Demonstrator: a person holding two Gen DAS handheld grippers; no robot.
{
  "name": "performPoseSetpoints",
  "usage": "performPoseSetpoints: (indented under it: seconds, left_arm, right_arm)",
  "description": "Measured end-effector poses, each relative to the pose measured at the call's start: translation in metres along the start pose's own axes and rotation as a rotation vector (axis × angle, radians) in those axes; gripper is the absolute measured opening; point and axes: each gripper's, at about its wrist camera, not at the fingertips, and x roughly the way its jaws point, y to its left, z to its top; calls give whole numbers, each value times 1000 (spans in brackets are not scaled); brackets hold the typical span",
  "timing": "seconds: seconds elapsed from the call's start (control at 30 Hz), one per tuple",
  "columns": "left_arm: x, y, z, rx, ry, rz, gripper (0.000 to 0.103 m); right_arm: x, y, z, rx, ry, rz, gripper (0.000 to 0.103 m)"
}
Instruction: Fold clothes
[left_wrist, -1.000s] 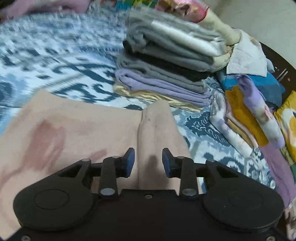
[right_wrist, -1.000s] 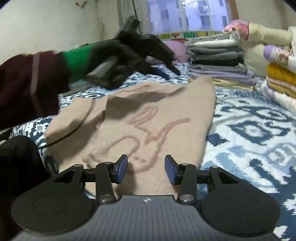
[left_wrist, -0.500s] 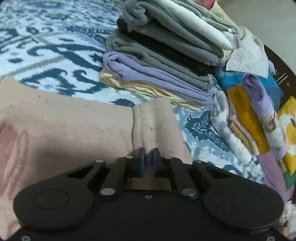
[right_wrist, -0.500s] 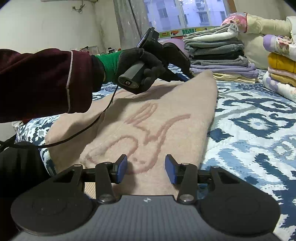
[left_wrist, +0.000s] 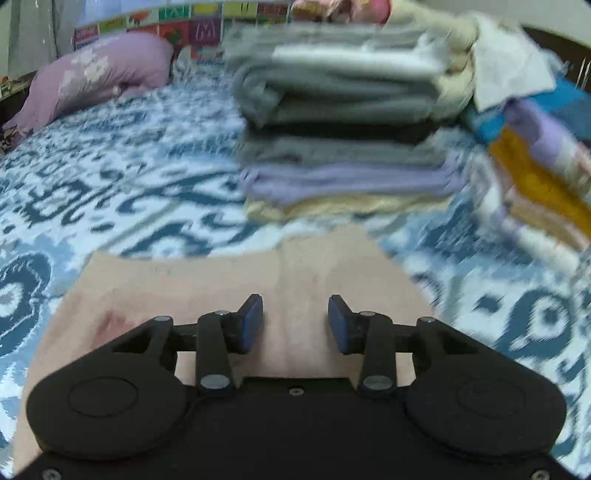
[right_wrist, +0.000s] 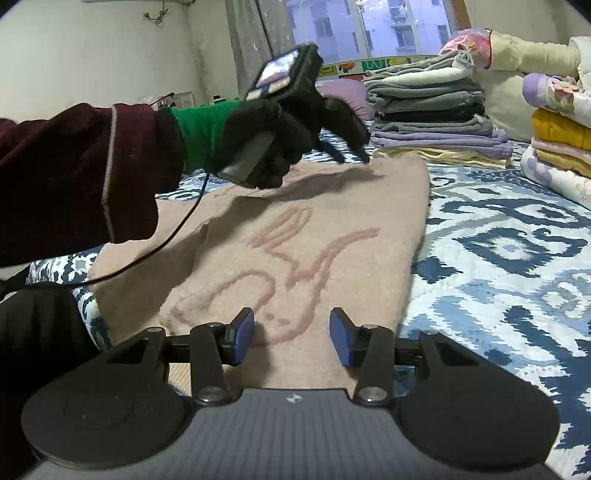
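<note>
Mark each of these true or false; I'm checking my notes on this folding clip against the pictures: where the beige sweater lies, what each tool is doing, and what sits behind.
1. The beige sweater lies on the blue-and-white patterned bedspread. True.
2. The left tool is clamped shut on the sweater. False: its jaws have just been opening and stand apart above the fabric, gripping nothing.
3. The right tool holds a folded grey garment. False: its jaws are open over the sweater's near end, holding nothing.
4. A stack of folded clothes stands beyond the sweater's far end. True.
5. The hand with the left tool wears a black glove. True.
</note>
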Motion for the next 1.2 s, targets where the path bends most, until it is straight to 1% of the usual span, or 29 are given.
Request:
performPoseSetpoints:
  seconds: [0.07,0.13,0.17,0.2,0.23,0.33,0.43,0.5,0.57,0.67,0.73,0.8,0.87,0.9,0.97,1.0,1.07,1.13,1.2]
  left_arm:
    - [2,-16,3,37,-3,-40,37]
    - [15,-29,3,72,21,-32,37]
    - [29,-28,1,64,73,-16,38]
    - [46,-25,-2,42,145,4,42]
    - [55,-21,-4,21,157,-4,44]
    - [45,-21,6,52,168,-3,44]
    - [3,-9,5,7,86,-2,44]
    - [-30,7,-4,-46,49,6,44]
    - [-63,26,-18,-104,27,19,44]
    - [-116,62,-47,-223,-6,41,44]
    - [-149,83,-67,-306,-28,49,46]
    - [-175,98,-89,-383,-32,40,46]
    - [-193,109,-111,-443,-31,22,47]
    - [-198,112,-123,-473,-28,12,48]
    - [-203,117,-144,-537,-21,-11,48]
    - [-202,119,-154,-577,-16,-36,48]
    - [-194,119,-169,-646,1,-83,48]
    - [-187,116,-179,-695,20,-140,48]
    - [-181,110,-187,-729,27,-200,48]
  right_arm:
    - [0,0,0,-1,-2,2,46]
    - [-1,-1,0,1,-1,5,46]
    - [0,-1,0,1,1,6,46]
    - [0,-1,0,2,4,7,46]
    - [1,-1,0,2,7,9,46]
    - [2,-1,1,-2,15,11,48]
    - [2,0,0,-7,17,10,48]
    - [1,0,1,-7,18,9,48]
    - [-1,2,1,-14,17,4,48]
    - [-5,4,2,-8,8,2,48]
    - [-10,2,4,18,-10,-5,48]
    - [-17,-1,6,37,-37,-24,48]
    - [-21,4,6,8,-57,-41,50]
    - [-23,8,6,-12,-66,-50,53]
    - [-27,15,5,-50,-83,-66,54]
    - [-29,18,5,-69,-92,-75,56]
    - [-29,35,1,-171,-95,-78,58]
    - [-29,55,-8,-287,-84,-67,58]
    - [-27,68,-15,-373,-71,-72,58]
